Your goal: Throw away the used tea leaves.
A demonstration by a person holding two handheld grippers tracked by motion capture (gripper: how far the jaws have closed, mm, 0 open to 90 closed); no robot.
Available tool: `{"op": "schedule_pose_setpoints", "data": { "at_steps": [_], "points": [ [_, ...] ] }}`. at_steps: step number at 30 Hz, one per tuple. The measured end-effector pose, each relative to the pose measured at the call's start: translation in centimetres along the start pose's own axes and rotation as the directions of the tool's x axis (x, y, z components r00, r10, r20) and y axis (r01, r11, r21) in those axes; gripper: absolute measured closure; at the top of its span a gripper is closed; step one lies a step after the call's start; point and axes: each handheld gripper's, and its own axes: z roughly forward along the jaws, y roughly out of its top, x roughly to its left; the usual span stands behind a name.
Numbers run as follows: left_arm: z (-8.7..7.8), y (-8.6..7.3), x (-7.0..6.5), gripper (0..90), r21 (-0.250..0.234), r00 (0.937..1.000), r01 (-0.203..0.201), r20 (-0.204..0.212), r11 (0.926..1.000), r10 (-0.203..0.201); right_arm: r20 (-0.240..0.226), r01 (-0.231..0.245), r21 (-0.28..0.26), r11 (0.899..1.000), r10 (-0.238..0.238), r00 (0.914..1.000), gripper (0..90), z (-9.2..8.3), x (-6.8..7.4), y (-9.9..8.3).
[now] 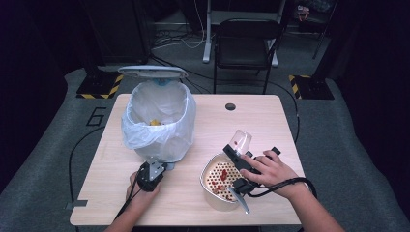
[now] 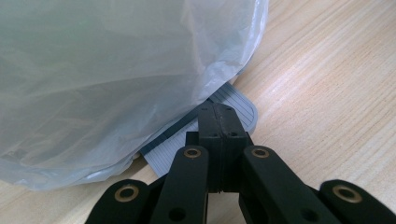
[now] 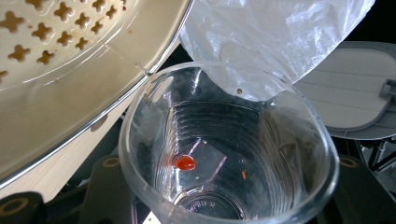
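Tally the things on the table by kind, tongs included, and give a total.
Tongs: 2 (left tongs, right tongs)
Bins with a plastic liner: 1 (bin)
Clear plastic cups: 1 (cup)
Strainer bowls: 1 (strainer bowl)
Total: 5

The table (image 1: 193,198) is pale wood with a fine straight grain and a smooth, faintly satin top. The bin (image 1: 157,79) is matt grey plastic, its pedal (image 2: 233,105) ribbed, and its liner (image 1: 159,125) is thin, milky, crinkled plastic film with a soft sheen. The cup (image 3: 229,149) is clear, glossy, ridged plastic smeared with red; the basket (image 1: 220,176) is glossy cream with a perforated insert, and both grippers' jaws are matt black plastic with brass-coloured pins.
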Motion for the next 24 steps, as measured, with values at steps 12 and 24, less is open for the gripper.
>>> {"op": "schedule_pose_setpoints", "data": {
  "at_steps": [12, 24],
  "points": [
    [-0.01, 0.0, 0.02, 90.0, 0.003, 1.0, -0.004, 0.0, 1.0, 0.004, 0.007, 0.009, -0.006, 1.0, -0.009, 0.9999, 42.5, -0.14, 0.06, 0.24],
    [0.0, 0.0, 0.0, 90.0, 0.0, 1.0, -0.002, -0.001, 1.0, 0.002, 0.005, 0.004, -0.004, 1.0, -0.004, 1.0, 42.5, -0.18, -0.16, 0.06]
  ]
}}
